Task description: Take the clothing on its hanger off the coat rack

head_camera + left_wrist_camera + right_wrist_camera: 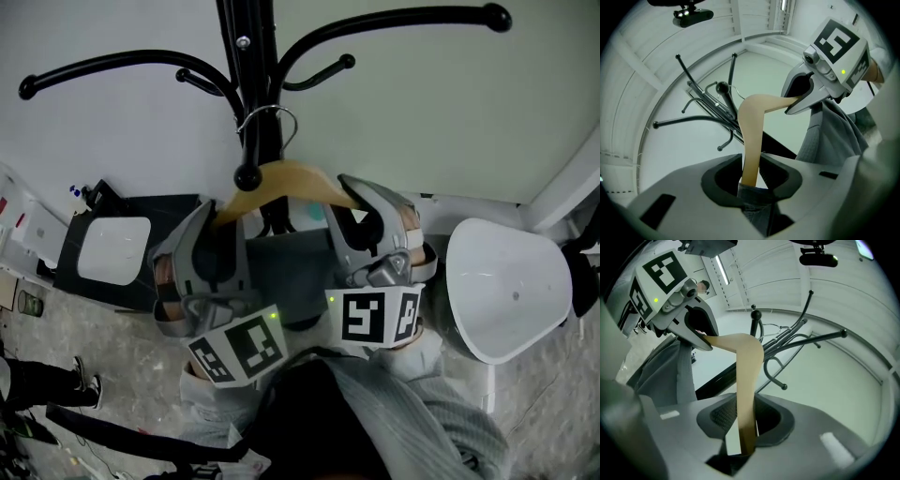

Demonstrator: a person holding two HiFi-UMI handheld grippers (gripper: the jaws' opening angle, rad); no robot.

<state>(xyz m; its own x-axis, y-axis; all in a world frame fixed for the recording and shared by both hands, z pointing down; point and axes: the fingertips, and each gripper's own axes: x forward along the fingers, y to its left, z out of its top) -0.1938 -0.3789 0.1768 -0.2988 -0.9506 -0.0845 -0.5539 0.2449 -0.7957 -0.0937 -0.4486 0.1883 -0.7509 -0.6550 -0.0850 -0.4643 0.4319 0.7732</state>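
Both tools are on it. The left gripper [217, 217] and the right gripper [361, 202] are each clamped on one arm of the same wooden hanger [281, 178].

The head view gives us the layout. The hanger's peak sits between the two grippers and just ahead of them. Its wire hook [267, 117] loops at the pole of the black coat rack [253, 56], so it is not yet off. The grey garment [281, 272] hangs below, between the two tools.

The left gripper view shows what the head view cannot. The left gripper [752, 180] has its jaws pressed on the hanger [752, 126], with grey fabric bunched at their base. Across from it the right gripper [806, 101] bites the far arm, the garment [829, 136] draped under it and the coat rack [710, 103] beyond.

The right gripper view mirrors that. The right gripper [743, 427] is clenched on the hanger [747, 366], and the left gripper [701, 341] nips the opposite end above the garment [661, 366]. The coat rack [797, 341] stands ahead.

We count two grippers, one hanger, one garment and one rack, with at least four curved arms visible from above. Only the head view shows the white seat [511, 291], out past the right gripper.
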